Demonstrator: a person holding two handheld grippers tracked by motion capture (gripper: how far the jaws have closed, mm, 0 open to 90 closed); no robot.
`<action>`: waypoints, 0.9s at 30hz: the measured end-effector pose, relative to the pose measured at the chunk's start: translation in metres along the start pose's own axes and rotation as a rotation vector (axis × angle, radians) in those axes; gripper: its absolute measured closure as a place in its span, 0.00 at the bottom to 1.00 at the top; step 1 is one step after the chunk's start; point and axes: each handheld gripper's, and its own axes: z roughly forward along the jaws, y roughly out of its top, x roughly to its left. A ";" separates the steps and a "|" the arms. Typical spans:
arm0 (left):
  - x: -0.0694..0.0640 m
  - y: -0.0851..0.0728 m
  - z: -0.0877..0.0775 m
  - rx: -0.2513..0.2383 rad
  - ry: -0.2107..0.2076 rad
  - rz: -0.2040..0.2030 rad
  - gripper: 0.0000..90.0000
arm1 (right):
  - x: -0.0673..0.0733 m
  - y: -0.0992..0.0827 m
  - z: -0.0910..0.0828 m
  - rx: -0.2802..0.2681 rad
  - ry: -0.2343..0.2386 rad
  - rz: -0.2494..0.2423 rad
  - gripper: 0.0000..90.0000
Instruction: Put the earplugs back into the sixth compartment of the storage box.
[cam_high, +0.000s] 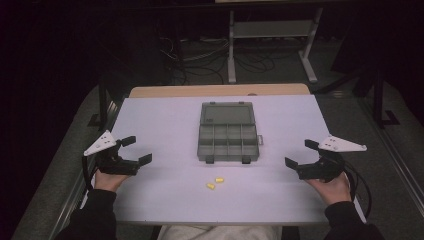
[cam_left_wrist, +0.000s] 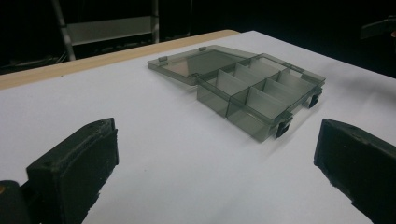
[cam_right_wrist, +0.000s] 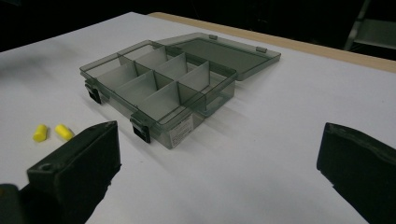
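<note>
Left gripper (cam_high: 135, 150) and right gripper (cam_high: 299, 153) are hovering wide open, gripping nothing. Smoky translucent plastic compartment box (cam_high: 227, 138) is sitting lid-open at table centre; two small yellow foam earplugs (cam_high: 215, 183) are lying just in front of it.

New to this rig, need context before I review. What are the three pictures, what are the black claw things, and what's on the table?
No robot here: a person holds handheld tongs, one in each hand. The high view looks down from above: left tongs, right tongs, both open and holding nothing. The other two pictures come from cameras riding on each pair of tongs, with their black jaws at the bottom corners. On the white table lies an open grey compartment box, lid folded back, its visible compartments empty. Two small yellow earplugs lie in front of it, untouched.
</note>
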 end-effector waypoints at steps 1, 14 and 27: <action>0.000 0.000 -0.001 -0.005 0.001 0.000 0.00 | 0.000 0.000 0.000 0.000 0.000 0.001 0.00; 0.000 0.003 -0.006 0.017 -0.032 0.003 0.00 | 0.000 0.000 -0.001 0.005 0.011 0.008 0.00; -0.004 0.023 -0.003 0.067 -0.040 0.079 0.00 | 0.001 0.000 0.001 0.015 0.015 0.003 0.00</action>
